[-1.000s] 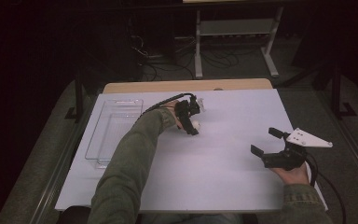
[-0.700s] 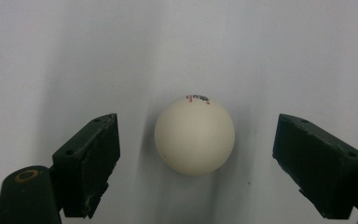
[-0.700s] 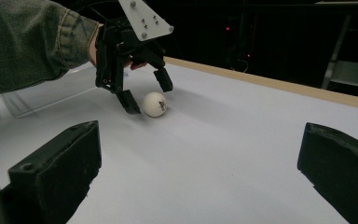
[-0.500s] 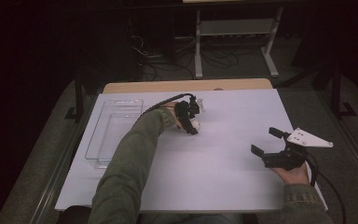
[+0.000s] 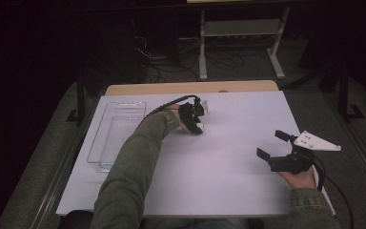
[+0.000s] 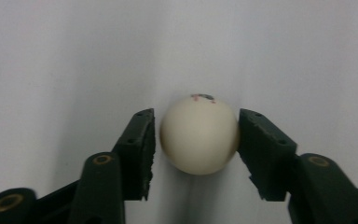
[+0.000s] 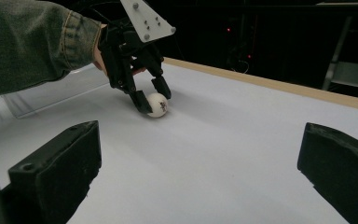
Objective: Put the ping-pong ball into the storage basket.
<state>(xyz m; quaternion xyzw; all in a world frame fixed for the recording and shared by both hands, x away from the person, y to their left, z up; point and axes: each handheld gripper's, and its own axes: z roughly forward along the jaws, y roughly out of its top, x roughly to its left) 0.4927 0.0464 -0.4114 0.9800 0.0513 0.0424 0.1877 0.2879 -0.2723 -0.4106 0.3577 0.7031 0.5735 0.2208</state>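
**Ana:** Tongs first: the left tongs (image 6: 196, 133) have just been closing, and the white ball (image 6: 199, 135) sits squarely between the two jaws. Seen along the jaws, both pads look pressed against its sides, though a hair of gap on the near pad (image 6: 137, 149) can't be ruled out, since the edge there is in shadow. I'd call it clenched on the ball.

**Ben:** And the ball is on the desk?

**Ana:** Yes, resting on the white desk (image 5: 238, 191), right under the left tongs' tips. From the right gripper view you can see the left tongs (image 7: 153, 100) angled down over the ball (image 7: 157, 104), with the ball touching the surface.

**Ben:** The right tongs?

**Ana:** Released. The right tongs (image 5: 272, 145) stand wide apart with nothing between the jaws, well off to the side of the ball, low over the desk.

**Ben:** So which step is this?

**Ana:** The grasp itself, I'd judge: grip made, lift not yet begun. There's a clear tray (image 5: 116, 136) just beyond the left forearm, beside the left tongs, which seems the likely place for the ball.

**Ben:** What does the next move need?

**Ana:** Steady squeeze, straight lift. A smooth round ball can squirt out if the pads sit off its widest part.
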